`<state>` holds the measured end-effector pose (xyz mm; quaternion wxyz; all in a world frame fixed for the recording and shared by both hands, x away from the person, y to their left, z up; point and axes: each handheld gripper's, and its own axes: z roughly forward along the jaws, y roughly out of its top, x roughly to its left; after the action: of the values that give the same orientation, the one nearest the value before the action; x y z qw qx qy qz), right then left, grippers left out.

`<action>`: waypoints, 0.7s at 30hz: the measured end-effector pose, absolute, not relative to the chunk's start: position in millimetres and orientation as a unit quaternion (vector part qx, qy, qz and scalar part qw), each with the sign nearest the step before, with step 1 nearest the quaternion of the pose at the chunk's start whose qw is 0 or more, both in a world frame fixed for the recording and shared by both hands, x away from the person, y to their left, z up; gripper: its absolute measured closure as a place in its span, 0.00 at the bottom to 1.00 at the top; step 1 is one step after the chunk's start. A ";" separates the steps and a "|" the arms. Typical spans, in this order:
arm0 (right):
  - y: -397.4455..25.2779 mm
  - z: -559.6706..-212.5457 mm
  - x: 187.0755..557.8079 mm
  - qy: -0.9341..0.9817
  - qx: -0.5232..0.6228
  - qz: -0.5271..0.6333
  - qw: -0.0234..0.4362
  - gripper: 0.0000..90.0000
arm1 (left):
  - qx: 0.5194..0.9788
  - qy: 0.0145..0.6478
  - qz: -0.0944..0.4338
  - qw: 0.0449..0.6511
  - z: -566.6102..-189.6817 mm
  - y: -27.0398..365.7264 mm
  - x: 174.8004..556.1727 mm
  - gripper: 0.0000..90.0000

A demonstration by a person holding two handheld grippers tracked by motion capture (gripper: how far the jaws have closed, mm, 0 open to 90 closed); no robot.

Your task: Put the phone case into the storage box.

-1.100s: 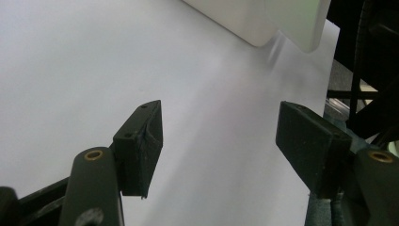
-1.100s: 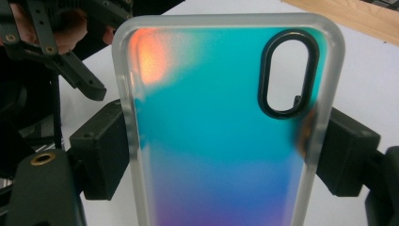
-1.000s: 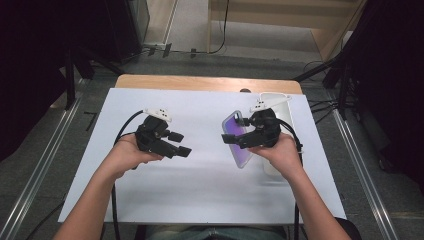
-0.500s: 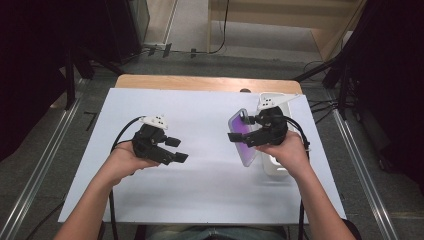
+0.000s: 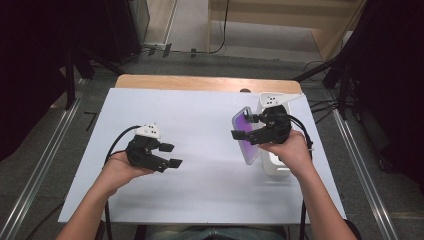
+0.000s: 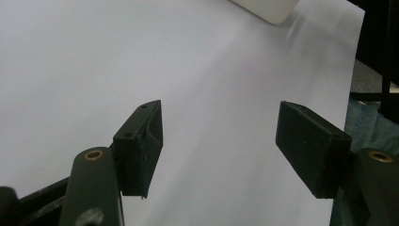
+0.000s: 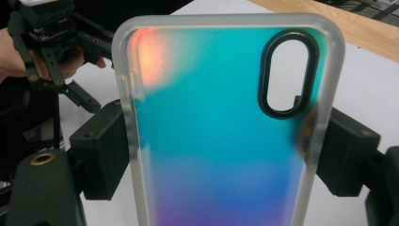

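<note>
Above, my right gripper (image 5: pixel 248 131) clamps the case (image 5: pixel 246 134) just left of the white tray (image 5: pixel 278 167); my left gripper (image 5: pixel 170 155) gapes empty, well left of it. Close up, the case (image 7: pixel 221 127) sits squeezed between my right jaws.

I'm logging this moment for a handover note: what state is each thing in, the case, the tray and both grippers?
phone case: lifted off the table, clamped by its long edges, camera cutout up.
right gripper: shut on the phone case.
left gripper: open, empty, above the white sheet.
white tray: lying on the sheet.
</note>
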<state>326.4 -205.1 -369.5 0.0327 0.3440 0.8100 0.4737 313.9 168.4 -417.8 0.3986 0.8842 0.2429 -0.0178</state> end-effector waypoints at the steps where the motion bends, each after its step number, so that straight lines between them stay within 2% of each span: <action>1: -205.5 -369.1 326.2 0.809 0.347 0.473 0.031 0.18 | 0.884 0.243 -0.020 0.399 -419.2 169.1 312.2 0.36; 21: -222.2 -363.2 327.6 0.795 0.380 0.469 0.062 0.18 | 0.871 0.279 -0.003 0.404 -433.2 188.3 294.6 0.36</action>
<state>327.6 -222.2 -363.2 0.0617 0.3795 0.7951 0.4689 294.6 188.3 -433.2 0.4040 0.8712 0.2788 -0.0030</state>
